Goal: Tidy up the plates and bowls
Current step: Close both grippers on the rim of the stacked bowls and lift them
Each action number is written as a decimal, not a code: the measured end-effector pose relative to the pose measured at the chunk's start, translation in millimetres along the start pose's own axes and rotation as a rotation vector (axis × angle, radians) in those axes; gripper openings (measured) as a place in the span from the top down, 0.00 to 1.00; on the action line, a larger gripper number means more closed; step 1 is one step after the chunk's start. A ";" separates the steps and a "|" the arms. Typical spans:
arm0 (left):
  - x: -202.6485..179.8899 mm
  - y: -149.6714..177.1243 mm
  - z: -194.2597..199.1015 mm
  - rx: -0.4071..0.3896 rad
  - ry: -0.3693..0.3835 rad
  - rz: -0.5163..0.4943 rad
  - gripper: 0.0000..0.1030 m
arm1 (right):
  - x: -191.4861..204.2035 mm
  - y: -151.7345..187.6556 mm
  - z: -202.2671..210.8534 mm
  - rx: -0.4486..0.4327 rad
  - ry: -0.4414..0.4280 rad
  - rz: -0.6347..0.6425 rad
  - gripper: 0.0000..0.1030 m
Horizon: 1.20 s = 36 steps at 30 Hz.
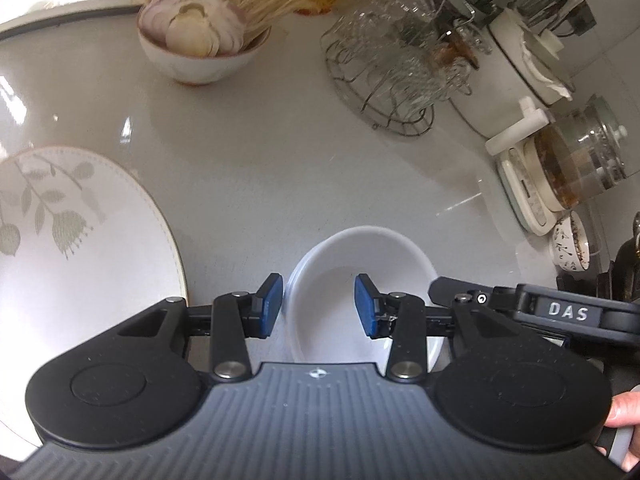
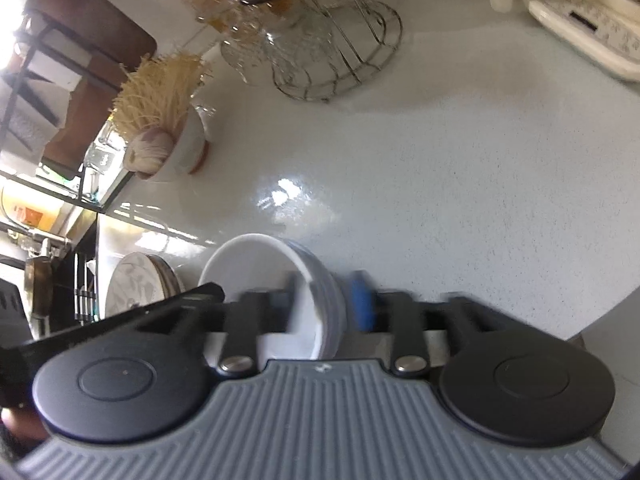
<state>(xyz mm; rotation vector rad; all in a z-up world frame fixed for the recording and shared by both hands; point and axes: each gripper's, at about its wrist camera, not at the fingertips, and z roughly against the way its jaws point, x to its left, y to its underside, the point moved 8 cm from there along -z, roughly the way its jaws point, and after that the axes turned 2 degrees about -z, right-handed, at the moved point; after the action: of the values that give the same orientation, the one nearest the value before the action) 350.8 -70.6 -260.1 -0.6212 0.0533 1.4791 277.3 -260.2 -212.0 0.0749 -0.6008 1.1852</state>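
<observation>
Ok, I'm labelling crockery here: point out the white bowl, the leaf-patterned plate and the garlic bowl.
white bowl (image 1: 340,264): left wrist view, inner wall.
leaf-patterned plate (image 1: 100,256): left wrist view, plain centre.
garlic bowl (image 1: 192,66): left wrist view, outer wall.

A glossy white counter (image 1: 280,168) carries everything. Ahead of the left claw (image 1: 318,306) sit a white bowl (image 1: 360,280), a plate (image 1: 80,240) to its left, a garlic bowl (image 1: 200,52) and wire basket (image 1: 384,92) farther off, a kettle (image 1: 560,168) to the right.

Left tool (image 1: 316,306) angled downward, pads parted, right tool (image 2: 326,306) angled downward, pads blurred and parted
</observation>
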 end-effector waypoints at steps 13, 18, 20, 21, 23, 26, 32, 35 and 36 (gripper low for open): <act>-1.9 16.7 -15.8 -0.008 -0.085 0.024 0.56 | -3.2 13.3 -24.2 0.093 -0.051 0.028 0.50; -4.8 21.5 -19.4 -0.016 -0.107 0.044 0.57 | -3.9 15.4 -28.5 0.114 -0.058 0.075 0.56; -5.7 23.3 -20.6 -0.022 -0.116 0.054 0.59 | -4.4 15.2 -31.1 0.134 -0.065 0.081 0.56; -6.2 24.4 -20.8 -0.025 -0.119 0.053 0.61 | -4.0 14.5 -31.6 0.136 -0.069 0.089 0.57; -7.5 26.9 -21.0 -0.023 -0.131 0.064 0.68 | -3.2 13.5 -33.4 0.145 -0.079 0.103 0.61; -10.0 30.3 -24.1 -0.024 -0.161 0.069 0.75 | -4.6 11.5 -35.0 0.160 -0.074 0.123 0.67; -9.9 33.6 -19.0 -0.036 -0.167 0.100 0.86 | -7.5 4.6 -32.4 0.168 -0.053 0.177 0.76; -11.7 31.8 -14.0 -0.040 -0.158 0.077 0.86 | -2.9 3.1 -26.5 0.139 -0.051 0.189 0.76; -11.8 30.8 -12.7 -0.039 -0.153 0.072 0.86 | -1.5 3.8 -24.8 0.131 -0.046 0.192 0.76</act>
<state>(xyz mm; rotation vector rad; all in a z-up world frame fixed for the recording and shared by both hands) 324.8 -87.7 -277.0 -0.5407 -0.0727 1.5970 283.6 -251.0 -234.5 0.1583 -0.5798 1.4117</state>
